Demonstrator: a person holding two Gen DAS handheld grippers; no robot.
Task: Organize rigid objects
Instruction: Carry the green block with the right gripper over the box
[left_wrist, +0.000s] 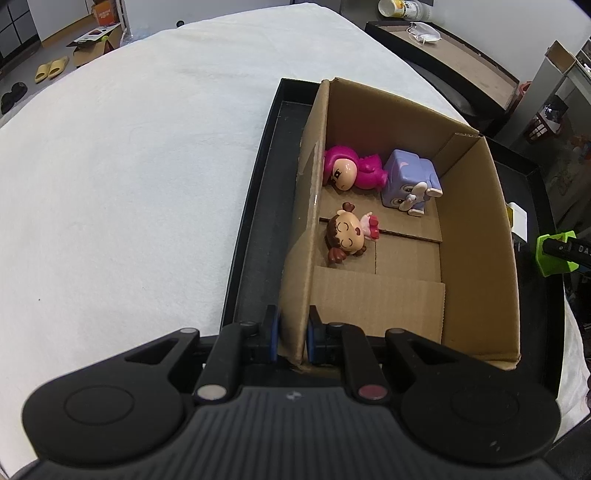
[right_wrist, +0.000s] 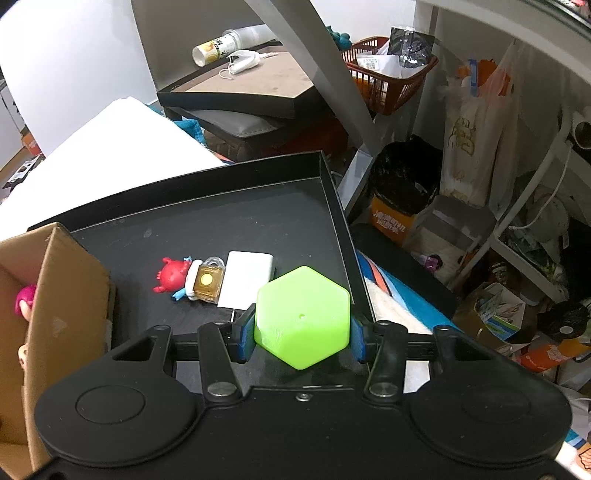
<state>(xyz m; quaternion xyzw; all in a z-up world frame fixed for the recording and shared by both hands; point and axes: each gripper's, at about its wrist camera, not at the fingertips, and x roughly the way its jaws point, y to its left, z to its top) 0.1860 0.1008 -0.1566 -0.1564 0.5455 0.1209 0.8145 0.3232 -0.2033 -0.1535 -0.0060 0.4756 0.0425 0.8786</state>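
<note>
My left gripper (left_wrist: 291, 334) is shut on the near left wall of an open cardboard box (left_wrist: 476, 236) that sits in a black tray (left_wrist: 255, 229). Inside the box lie a magenta doll (left_wrist: 347, 168), a purple cube figure (left_wrist: 410, 179) and a brown-haired doll (left_wrist: 347, 236). My right gripper (right_wrist: 302, 326) is shut on a bright green hexagonal block (right_wrist: 303, 317), held just above the tray floor (right_wrist: 207, 229); it also shows at the right edge of the left wrist view as the green block (left_wrist: 554, 254). On the tray lie a red figure (right_wrist: 173, 275), an amber padlock (right_wrist: 208, 282) and a white flat box (right_wrist: 245, 278).
The tray rests on a white bed cover (left_wrist: 129, 166). Past the bed stand a black low table (right_wrist: 236, 92) with a bottle (right_wrist: 225, 42) and a mask, a red basket (right_wrist: 391, 81), a black bin (right_wrist: 406, 173) and cluttered shelves at the right.
</note>
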